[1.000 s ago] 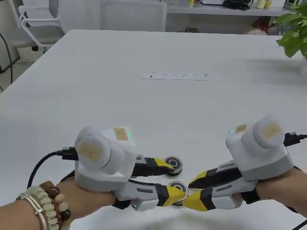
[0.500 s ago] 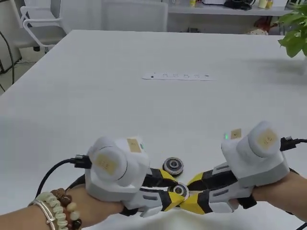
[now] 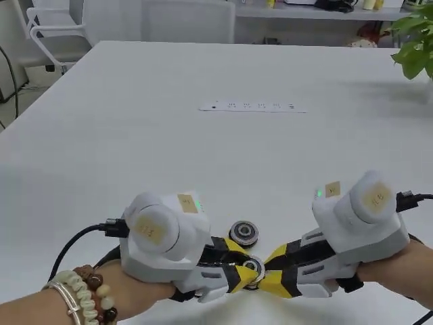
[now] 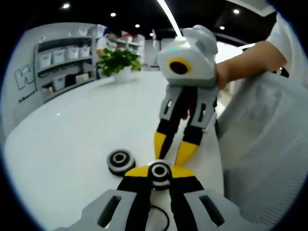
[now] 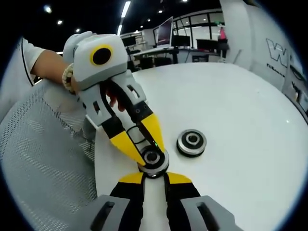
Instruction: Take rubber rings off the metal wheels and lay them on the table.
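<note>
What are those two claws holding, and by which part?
The left gripper clamps a metal wheel by its rim; the right gripper touches it too, grip unclear.

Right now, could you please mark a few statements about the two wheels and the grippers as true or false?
The left gripper clamps a wheel between its jaws. True.
A second wheel lies flat on the table. True.
The second wheel is stacked on the clamped wheel. False: it lies apart, beside it.
The right gripper hangs far from both wheels. False: its tips reach the clamped wheel.
</note>
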